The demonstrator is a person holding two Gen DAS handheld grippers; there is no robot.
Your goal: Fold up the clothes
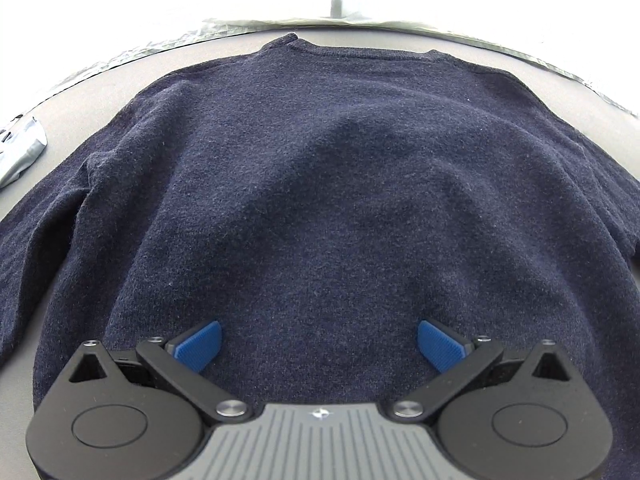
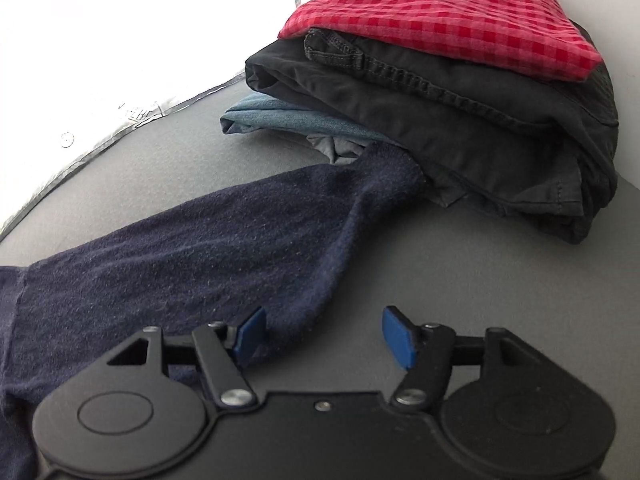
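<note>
Navy sleeve [image 2: 208, 240] cuff touching folded pile [image 2: 440, 92].

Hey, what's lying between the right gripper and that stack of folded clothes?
In the right wrist view, mostly bare grey table separates the right gripper from the stack; the navy sweater's sleeve crosses on the left, its cuff reaching the stack.

Grey table [image 2: 500, 280], navy sweater [image 1: 320, 180], folded pile [image 2: 460, 92]

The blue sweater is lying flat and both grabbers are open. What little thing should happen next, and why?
Probably the right gripper should close on the sleeve and bring it in over the sweater's body. The sweater lies spread flat, both grippers are open and holding nothing, and the sleeve's end touches the pile of folded clothes.
</note>
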